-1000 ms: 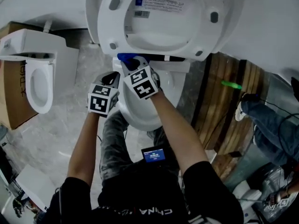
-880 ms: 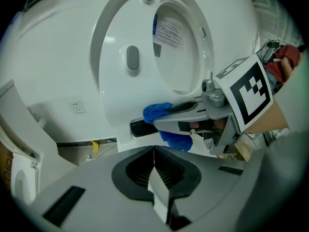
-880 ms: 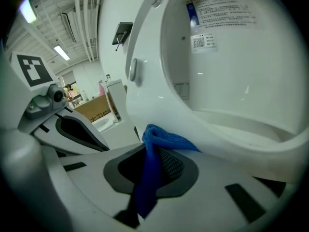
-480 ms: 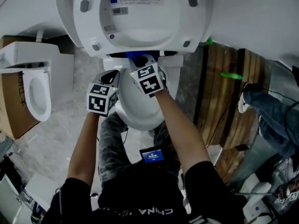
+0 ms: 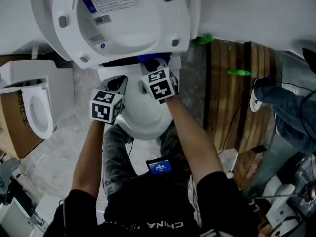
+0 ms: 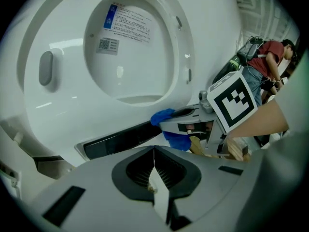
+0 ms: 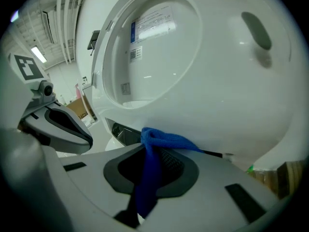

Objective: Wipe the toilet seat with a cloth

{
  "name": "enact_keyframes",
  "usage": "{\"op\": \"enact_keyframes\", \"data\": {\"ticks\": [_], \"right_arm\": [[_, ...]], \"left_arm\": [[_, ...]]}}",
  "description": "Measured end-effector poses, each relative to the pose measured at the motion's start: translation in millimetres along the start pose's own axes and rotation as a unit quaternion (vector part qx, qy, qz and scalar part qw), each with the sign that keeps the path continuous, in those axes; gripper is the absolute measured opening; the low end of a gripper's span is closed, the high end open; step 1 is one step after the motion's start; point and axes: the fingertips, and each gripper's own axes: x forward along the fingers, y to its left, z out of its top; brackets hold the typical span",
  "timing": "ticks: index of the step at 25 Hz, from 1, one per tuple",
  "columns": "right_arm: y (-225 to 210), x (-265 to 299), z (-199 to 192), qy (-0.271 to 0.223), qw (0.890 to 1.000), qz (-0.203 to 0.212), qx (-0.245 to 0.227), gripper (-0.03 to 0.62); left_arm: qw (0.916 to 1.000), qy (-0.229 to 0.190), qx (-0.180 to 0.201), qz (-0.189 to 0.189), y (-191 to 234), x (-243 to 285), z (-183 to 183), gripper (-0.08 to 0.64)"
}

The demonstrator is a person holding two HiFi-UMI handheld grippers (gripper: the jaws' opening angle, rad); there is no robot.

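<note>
The white toilet seat (image 5: 123, 23) stands raised over the bowl (image 5: 143, 117), its underside with a printed label facing me. My right gripper (image 5: 157, 64) is shut on a blue cloth (image 5: 149, 59), and the cloth (image 7: 166, 140) touches the seat's lower edge near the hinge. The cloth hangs down between the right gripper's jaws (image 7: 147, 153). My left gripper (image 5: 117, 82) hovers just left of it over the bowl's rear rim. In the left gripper view its jaws (image 6: 154, 153) are shut with nothing between them, and the blue cloth (image 6: 166, 117) shows ahead.
A second toilet (image 5: 34, 102) and a cardboard box (image 5: 12, 132) stand at the left. A wooden pallet (image 5: 242, 93) with green items (image 5: 239, 73) lies to the right. A person's leg and shoe (image 5: 276, 107) are at the far right. The floor (image 5: 59, 147) is marbled tile.
The head view has swung, so the raised seat now sits further left in it. The right gripper with the cloth stays at the seat's lower edge. The left gripper has hardly moved.
</note>
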Motion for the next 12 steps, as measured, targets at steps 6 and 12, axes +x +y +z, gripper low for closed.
{"op": "enact_keyframes", "data": {"ticks": [6,12], "right_arm": [[-35.8,-28.3,-2.8,-0.001,0.999,-0.031,0.012,0.054],[-52.0,-57.2,6.6,-0.004,0.999,-0.044,0.012,0.054]], "left_arm": [[0.9998,-0.002,0.016,-0.011,-22.6,6.5,16.7,0.012],[0.9993,-0.004,0.031,-0.019,-45.7,3.7,40.2,0.012]]}}
